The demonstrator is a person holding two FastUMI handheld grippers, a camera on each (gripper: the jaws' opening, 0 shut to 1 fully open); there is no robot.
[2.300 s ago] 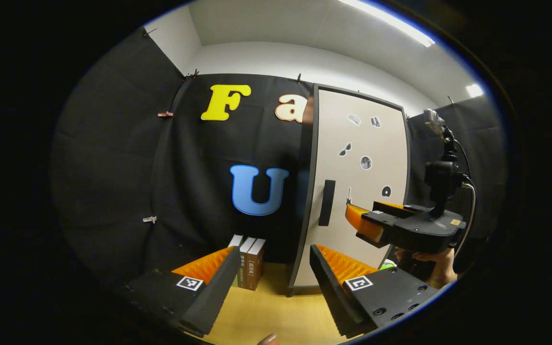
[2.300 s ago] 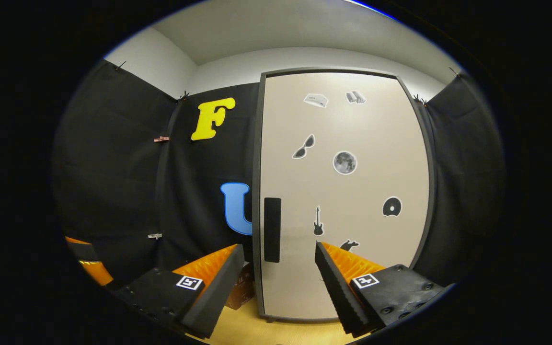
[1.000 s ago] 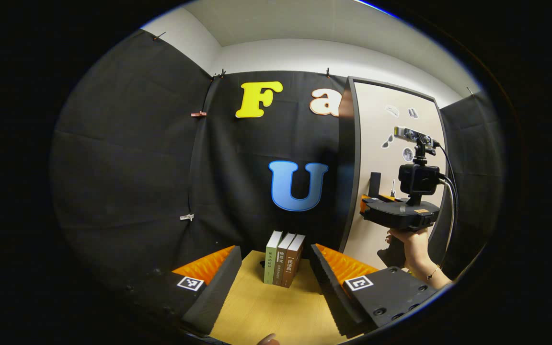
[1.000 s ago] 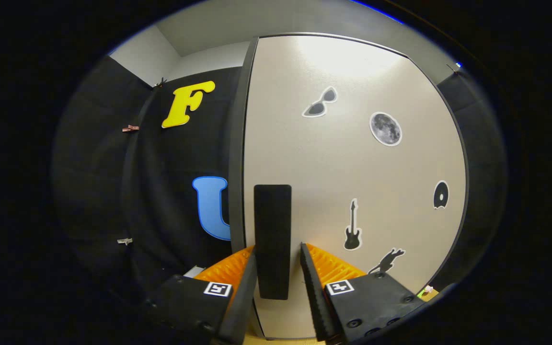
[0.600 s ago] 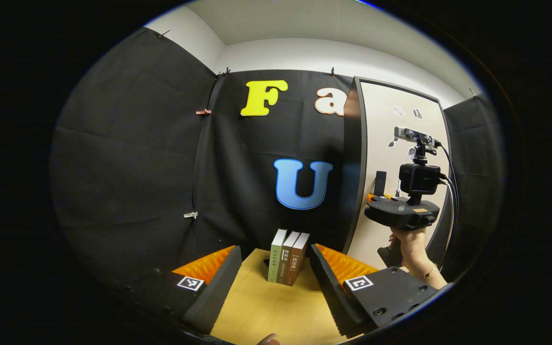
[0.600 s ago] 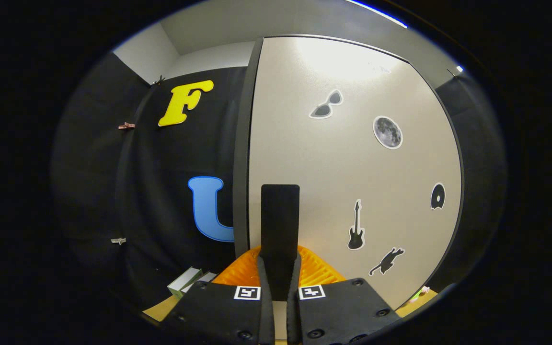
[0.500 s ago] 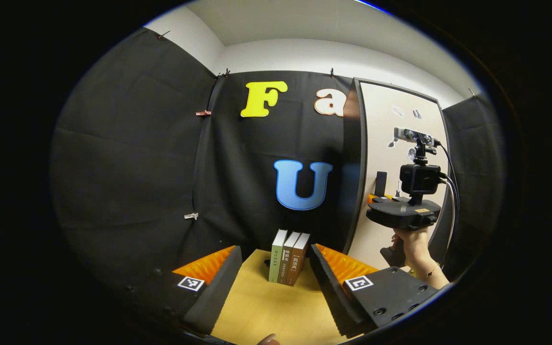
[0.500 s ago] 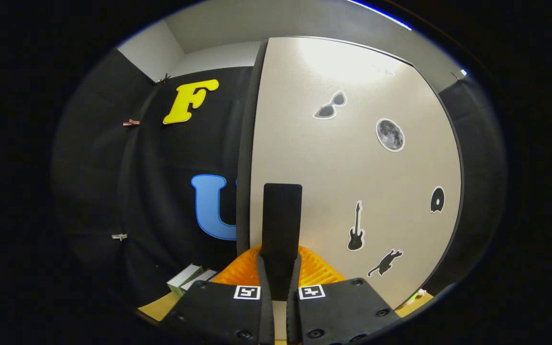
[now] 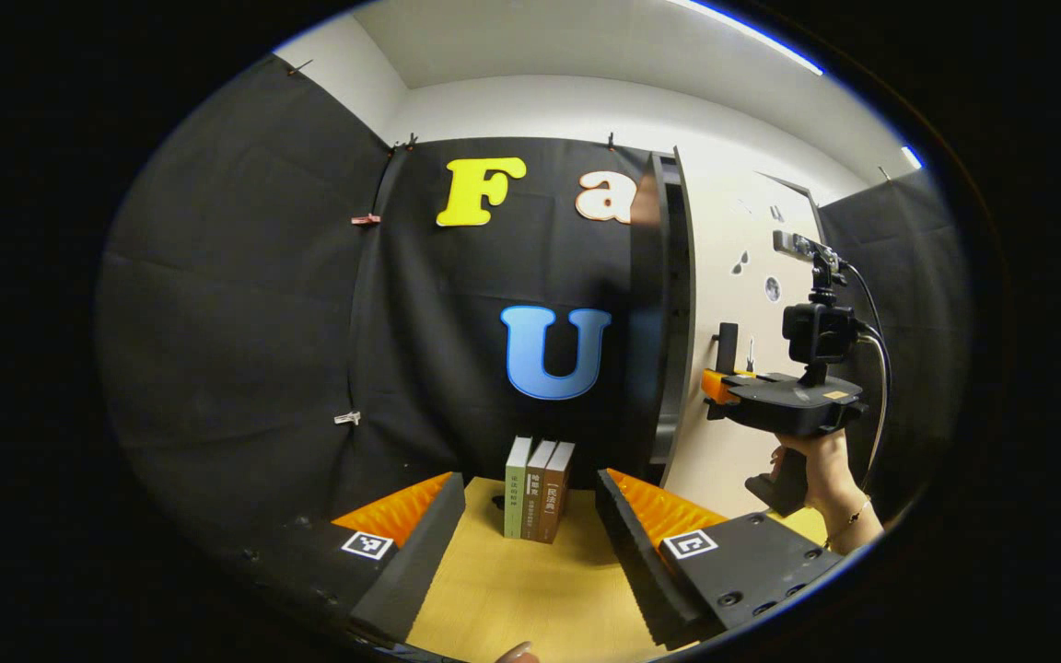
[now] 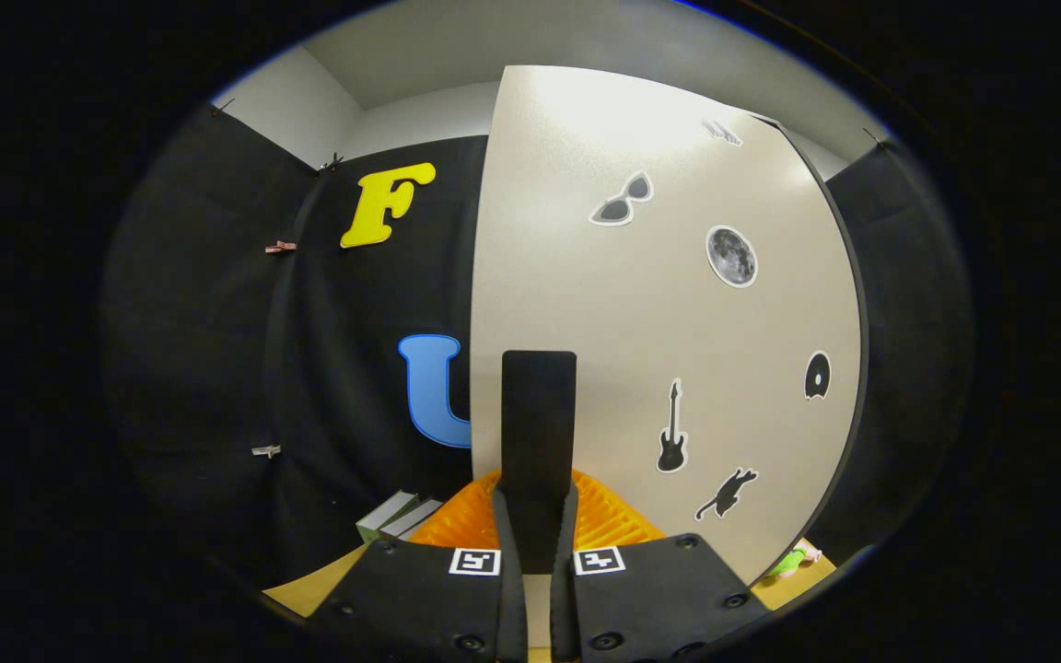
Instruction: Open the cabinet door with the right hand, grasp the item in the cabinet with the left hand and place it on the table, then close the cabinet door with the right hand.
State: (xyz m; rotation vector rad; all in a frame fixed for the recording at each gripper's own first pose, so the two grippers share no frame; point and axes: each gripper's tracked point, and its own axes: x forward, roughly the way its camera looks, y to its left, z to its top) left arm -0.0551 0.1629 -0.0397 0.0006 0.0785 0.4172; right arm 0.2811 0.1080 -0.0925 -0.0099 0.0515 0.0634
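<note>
The beige cabinet door [image 10: 641,313] carries black stickers and a black upright handle [image 10: 538,414]. My right gripper [image 10: 535,516] is shut on that handle, both fingers pressing its lower part. In the left gripper view the door [image 9: 742,230] stands slightly ajar on the right, its dark edge turned toward me, and the right gripper [image 9: 713,385] holds the handle [image 9: 727,343] with a hand [image 9: 816,456] behind it. What is inside the cabinet is hidden. My left gripper [image 9: 526,552] hangs open over the wooden table [image 9: 530,599], holding nothing.
Three books [image 9: 537,488] stand upright on the table left of the cabinet, against the black cloth wall; the books [image 10: 399,516] also peek out left of my right fingers. A small green object [image 10: 788,559] lies at the cabinet's lower right.
The right gripper moved up to the handle and shut on it. Since then the door has swung a little outward. The left gripper drifted left and stayed open.
</note>
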